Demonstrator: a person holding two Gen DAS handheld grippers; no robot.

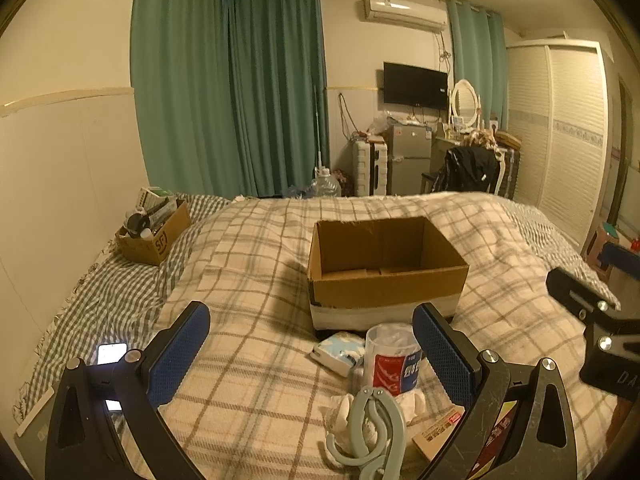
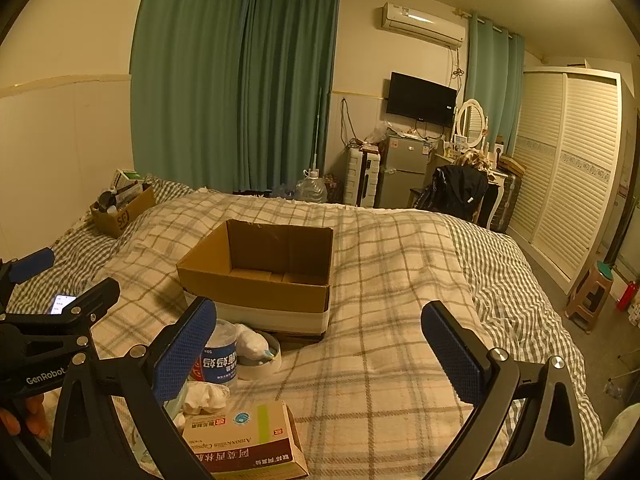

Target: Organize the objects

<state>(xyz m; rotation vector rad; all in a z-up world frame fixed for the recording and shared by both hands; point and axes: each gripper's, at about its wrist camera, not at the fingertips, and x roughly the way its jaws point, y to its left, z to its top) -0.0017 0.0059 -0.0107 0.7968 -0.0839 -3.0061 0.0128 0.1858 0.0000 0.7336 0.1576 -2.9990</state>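
Note:
An empty open cardboard box (image 1: pixel 384 268) stands on the plaid bed; it also shows in the right wrist view (image 2: pixel 260 272). In front of it lie a clear jar with a red and blue label (image 1: pixel 394 358), a tissue pack (image 1: pixel 338 350), a grey-green plastic hanger hook (image 1: pixel 370 436), white crumpled cloth (image 1: pixel 412 402) and a medicine box (image 2: pixel 244 438). My left gripper (image 1: pixel 312 352) is open above these items, holding nothing. My right gripper (image 2: pixel 320 348) is open and empty over the blanket, right of the jar (image 2: pixel 218 362) and a round white tin (image 2: pixel 260 354).
A smaller cardboard box (image 1: pixel 154 230) full of items sits at the bed's far left by the wall. A lit phone (image 1: pixel 112 354) lies on the checked sheet at left. Beyond the bed stand a fridge (image 1: pixel 410 156), a chair with a black jacket (image 1: pixel 470 168) and a wardrobe (image 1: pixel 560 128).

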